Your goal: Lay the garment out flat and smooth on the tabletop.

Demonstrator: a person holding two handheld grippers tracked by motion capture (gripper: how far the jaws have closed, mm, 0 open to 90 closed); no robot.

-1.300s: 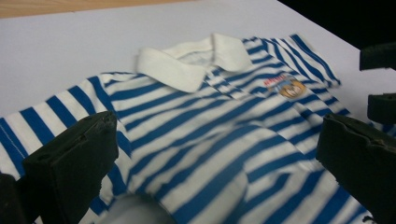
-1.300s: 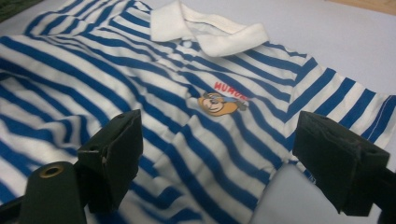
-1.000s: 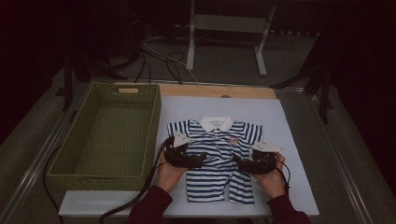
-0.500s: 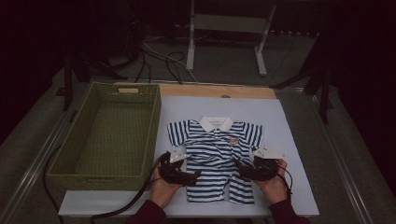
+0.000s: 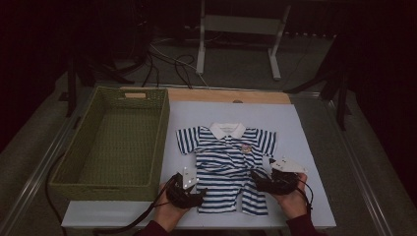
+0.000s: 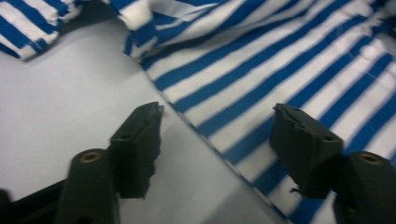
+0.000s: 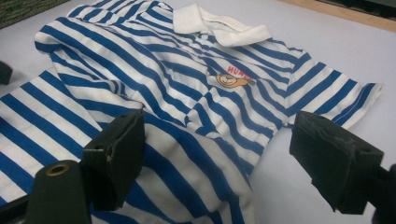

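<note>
We are looking at a dim room with a pale grey-blue bench carrying a blue-and-white striped shirt, which is lying flat, white collar pointing away from the person and hem toward the near edge, roughly mid-bench. A green woven basket is sitting just beside the shirt on the bench's left part, nothing visible inside it. A bare wooden strip is running along the bench's far edge. Beyond it we are seeing dark grey floor, loose cables trailing across it, and a light metal stand with two legs; the rest of the room is falling into black. Metal rails are flanking the bench on both sides. The left gripper is sitting at the shirt's lower left corner; in the left gripper view its jaws have just been closing but are standing apart, one over bare bench, the other over the striped cloth, with the shirt's side edge running between them and not yet pinched. The right gripper is resting at the shirt's lower right side; in the right gripper view its jaws are gaping, one over the stripes, the other over bare bench past the shirt's edge, clamping nothing. A small orange-and-red logo is showing on the shirt's chest. Dark red sleeves are coming in from the bottom edge.
</note>
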